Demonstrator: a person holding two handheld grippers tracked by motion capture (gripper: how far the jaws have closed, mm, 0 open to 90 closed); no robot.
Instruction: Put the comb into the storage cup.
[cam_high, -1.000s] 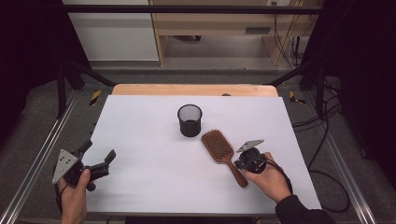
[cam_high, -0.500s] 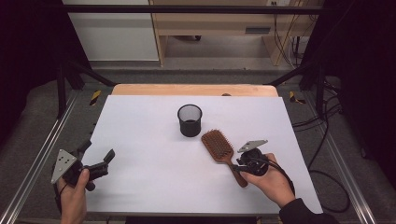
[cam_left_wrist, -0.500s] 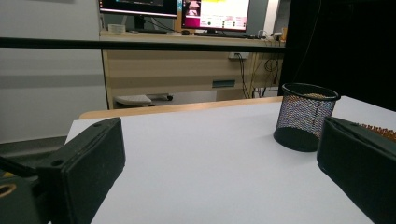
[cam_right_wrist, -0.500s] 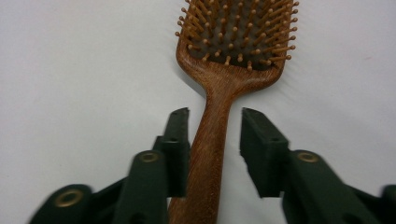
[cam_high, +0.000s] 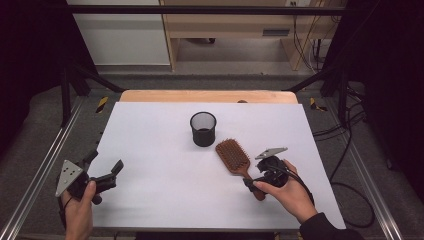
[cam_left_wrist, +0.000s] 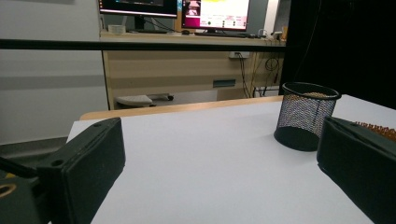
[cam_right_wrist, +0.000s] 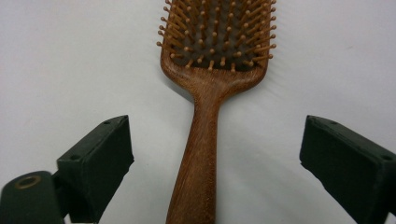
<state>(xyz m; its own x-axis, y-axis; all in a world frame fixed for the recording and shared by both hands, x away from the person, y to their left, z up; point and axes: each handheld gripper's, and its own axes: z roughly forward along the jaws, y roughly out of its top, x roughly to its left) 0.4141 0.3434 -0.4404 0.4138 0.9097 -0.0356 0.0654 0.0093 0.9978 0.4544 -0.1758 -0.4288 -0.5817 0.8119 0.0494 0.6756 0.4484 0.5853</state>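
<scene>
Reaching for the brush (cam_high: 234, 157), lying bristles-up on the desk (cam_high: 165, 150) toward its right edge, just near of the cup (cam_high: 203, 128). Right tool (cam_right_wrist: 215, 154) wide open, straddling the handle without touching. Next, likely: lower, close on the handle, lift toward the cup. Left tool (cam_high: 102, 175) open, idle, near the front-left corner.

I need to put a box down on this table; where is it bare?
Bare: the whole left half, between the cup and the left hand-held gripper, and the far corners. Crowded: right of centre, where the brush lies under the right hand-held gripper.
</scene>
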